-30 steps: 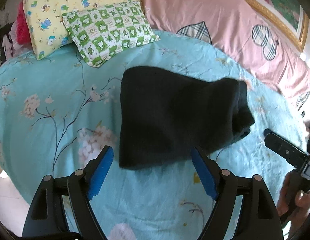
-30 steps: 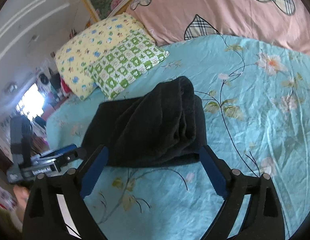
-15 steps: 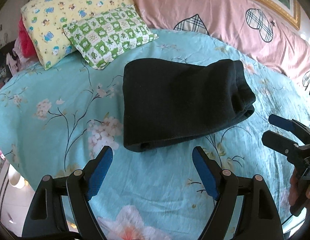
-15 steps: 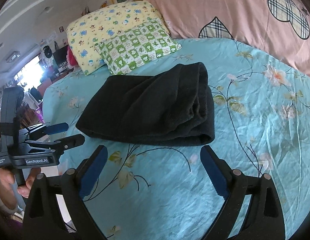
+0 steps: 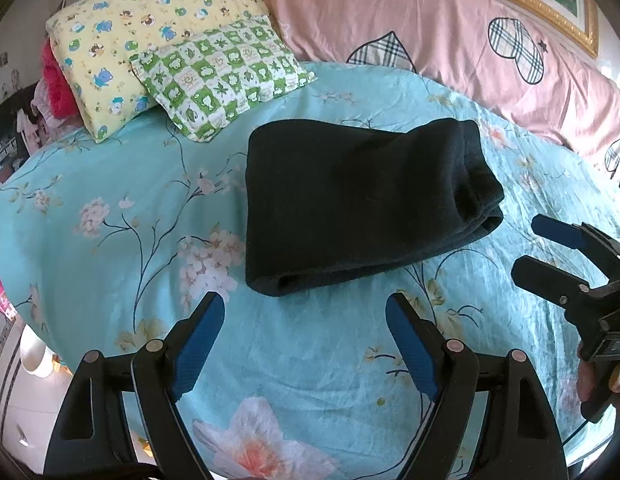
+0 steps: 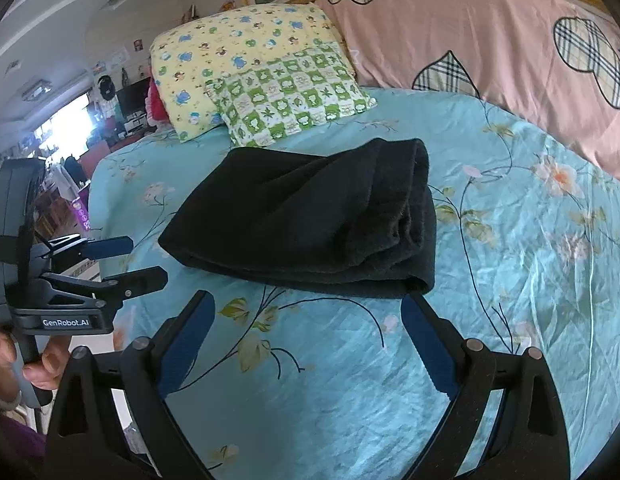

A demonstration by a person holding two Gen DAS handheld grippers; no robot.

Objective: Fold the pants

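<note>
Black pants [image 5: 361, 204] lie folded into a compact stack on the turquoise floral bedsheet [image 5: 122, 216], near a green checked pillow [image 5: 222, 76] and a yellow pillow [image 5: 122, 40], with a pink quilt [image 5: 449, 40] along the far side. Left hand-held gripper [image 5: 304, 344] hangs just short of the stack's near edge, fingers spread wide and holding nothing. Right hand-held gripper [image 6: 306, 340] is likewise spread and empty, close to the stack's folded end without touching it.
</note>
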